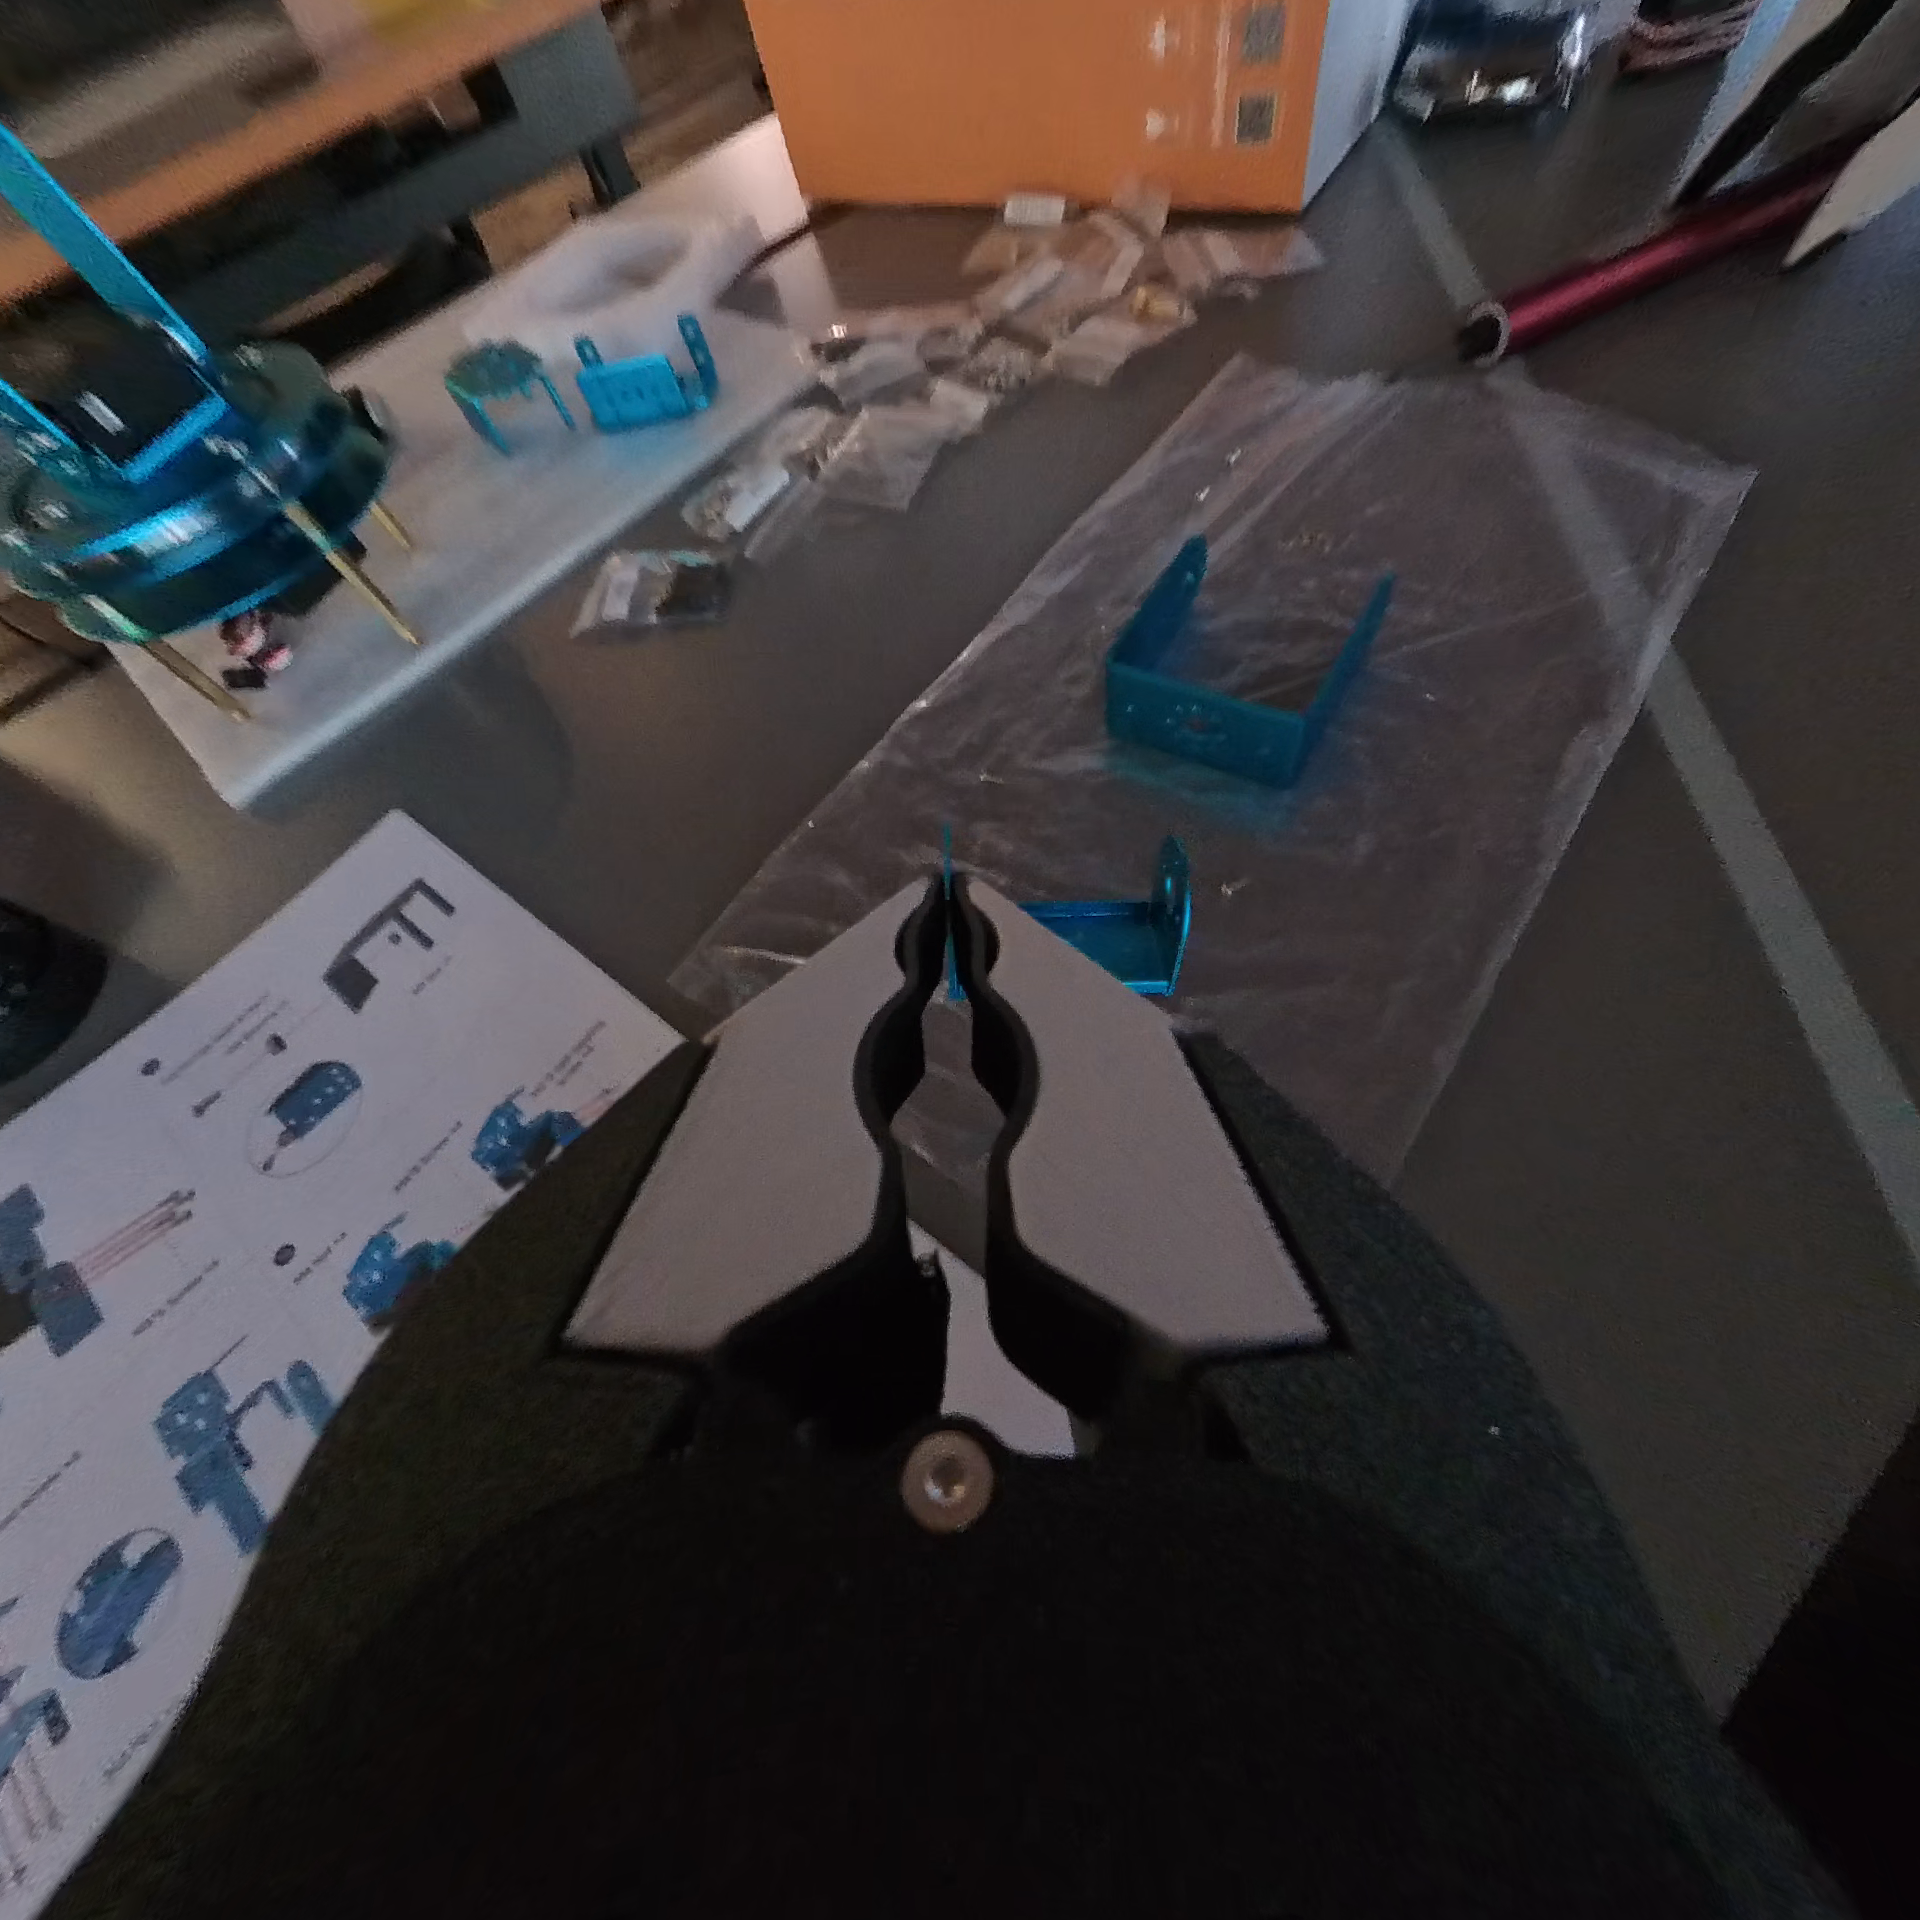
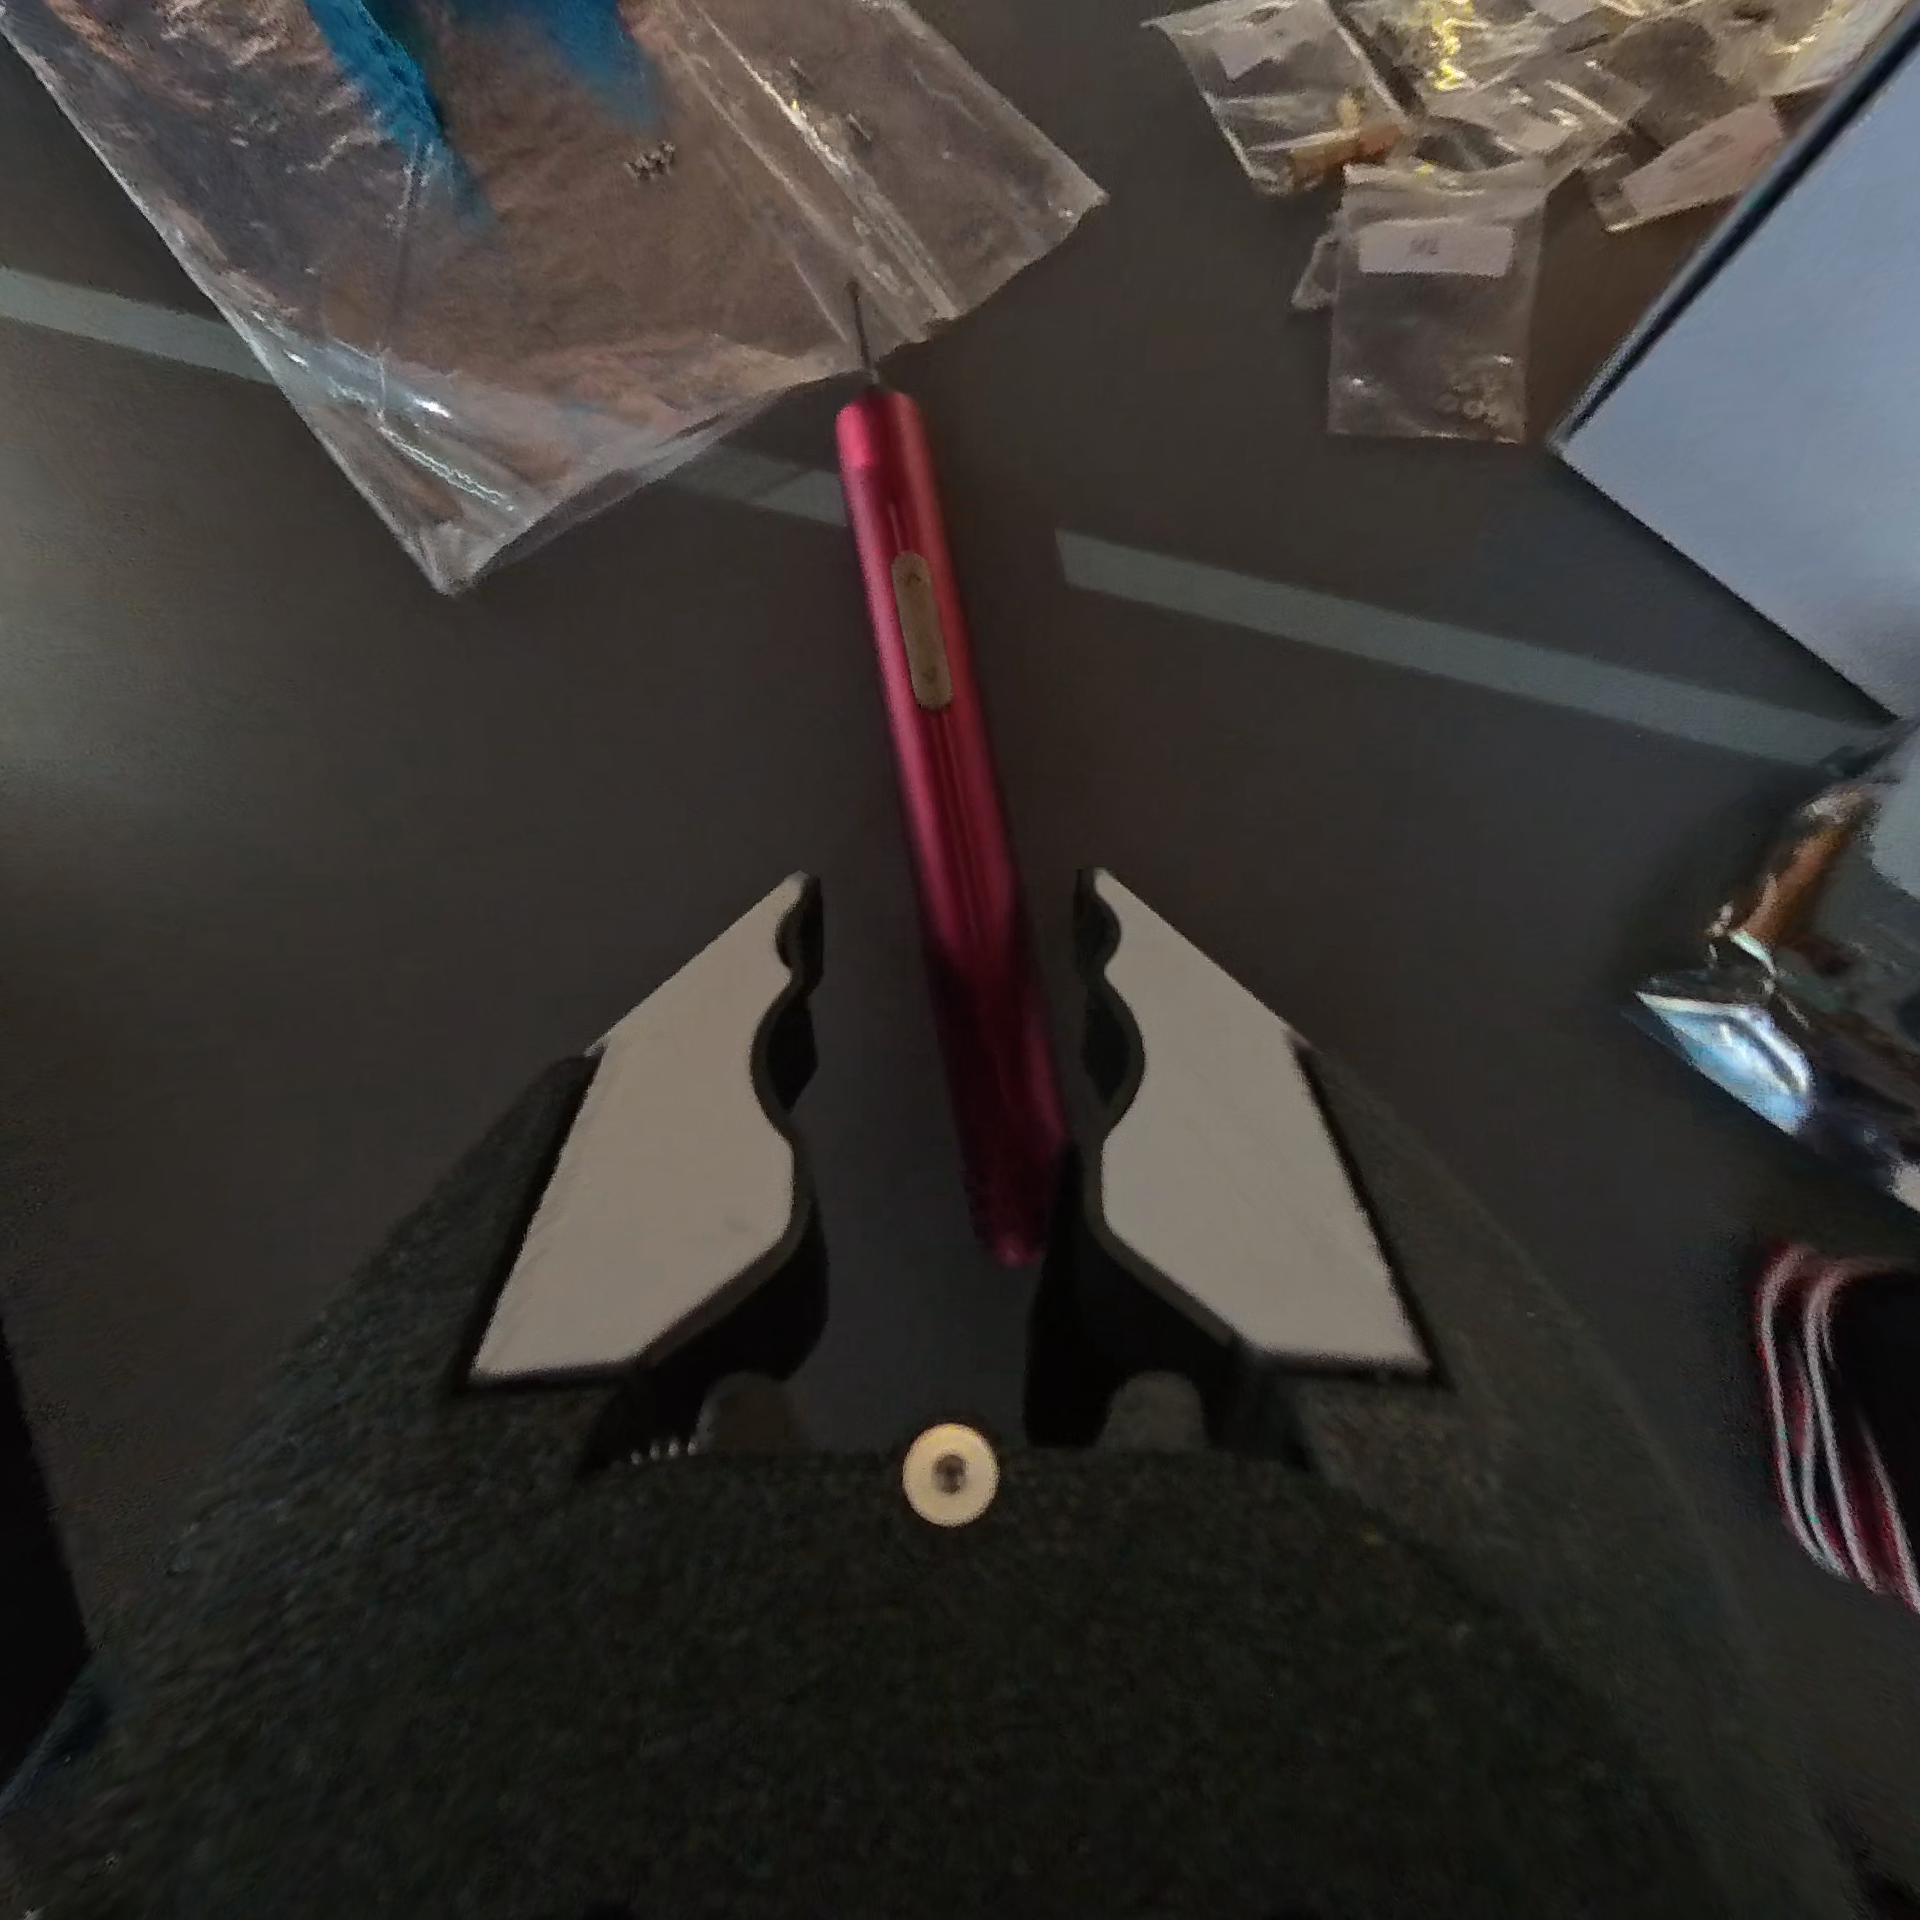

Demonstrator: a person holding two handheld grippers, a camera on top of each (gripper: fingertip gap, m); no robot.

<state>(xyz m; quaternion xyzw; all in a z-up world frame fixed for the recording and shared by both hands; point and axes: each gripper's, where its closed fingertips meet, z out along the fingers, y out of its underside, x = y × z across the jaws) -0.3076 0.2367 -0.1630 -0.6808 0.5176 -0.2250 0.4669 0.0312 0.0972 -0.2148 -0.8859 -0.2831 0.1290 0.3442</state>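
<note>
My left gripper (image 1: pixel 948 896) is shut on the thin upright side wall of a small blue metal U-bracket (image 1: pixel 1117 940), which sits on a clear plastic sheet (image 1: pixel 1455 582). A larger blue U-bracket (image 1: pixel 1236 696) stands farther back on the same sheet. My right gripper (image 2: pixel 945 883) is open over the dark table. A red pen-shaped screwdriver (image 2: pixel 925 665) lies lengthwise between its fingers, close to the right finger (image 2: pixel 1101 966). The left pad stands clear of it, and its thin bit points away toward the plastic sheet (image 2: pixel 582 260). The screwdriver also shows far off in the left wrist view (image 1: pixel 1642 270).
A printed instruction sheet (image 1: pixel 260 1143) lies at the left. A round blue assembly (image 1: pixel 177 488) and two blue brackets (image 1: pixel 644 384) sit on a grey board. Small parts bags (image 1: pixel 987 332) and an orange box (image 1: pixel 1018 94) lie behind. Parts bags (image 2: pixel 1434 312) and red-white wires (image 2: pixel 1829 1423) lie at the right. The round blue assembly (image 1: pixel 177 488) is about 30 cm from my left fingertips and 50 cm from my right.
</note>
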